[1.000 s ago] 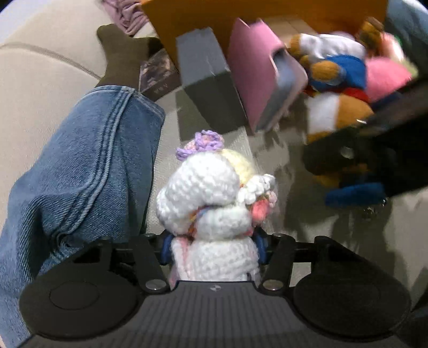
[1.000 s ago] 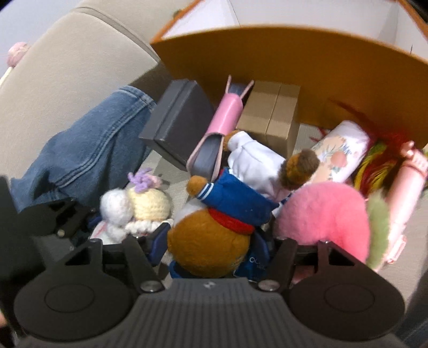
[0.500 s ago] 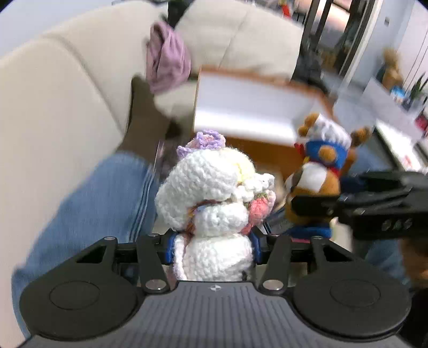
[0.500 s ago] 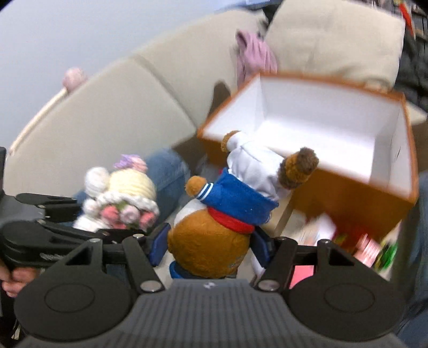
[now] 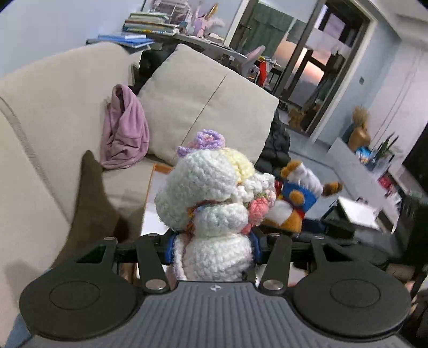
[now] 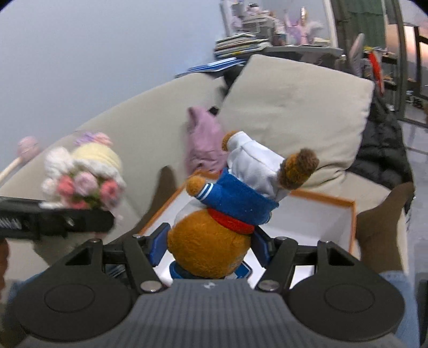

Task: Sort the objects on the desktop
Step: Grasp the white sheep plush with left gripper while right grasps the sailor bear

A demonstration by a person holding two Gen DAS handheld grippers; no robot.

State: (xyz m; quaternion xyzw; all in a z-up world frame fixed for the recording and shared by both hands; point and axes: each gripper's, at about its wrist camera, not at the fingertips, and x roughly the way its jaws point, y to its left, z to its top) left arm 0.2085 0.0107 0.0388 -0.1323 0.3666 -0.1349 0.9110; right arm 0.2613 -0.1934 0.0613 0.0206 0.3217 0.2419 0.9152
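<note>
My left gripper (image 5: 212,247) is shut on a white crocheted doll (image 5: 208,203) with a purple flower on its head and holds it up in the air. The doll also shows in the right wrist view (image 6: 85,171) at the left. My right gripper (image 6: 207,247) is shut on a brown plush bear (image 6: 214,235) in a blue and white sailor outfit, held above an orange-rimmed white box (image 6: 321,222). The bear also shows in the left wrist view (image 5: 294,203), to the right of the doll.
A beige sofa (image 5: 48,112) with a back cushion (image 5: 208,107) fills the background. A pink-purple garment (image 5: 123,131) lies on it. A brown-socked foot (image 6: 379,222) rests at the right of the box. Books (image 5: 147,25) lie behind the sofa.
Both grippers have lifted their toys up and away from the pile of objects. The views now look across the sofa and room, with the box below.
</note>
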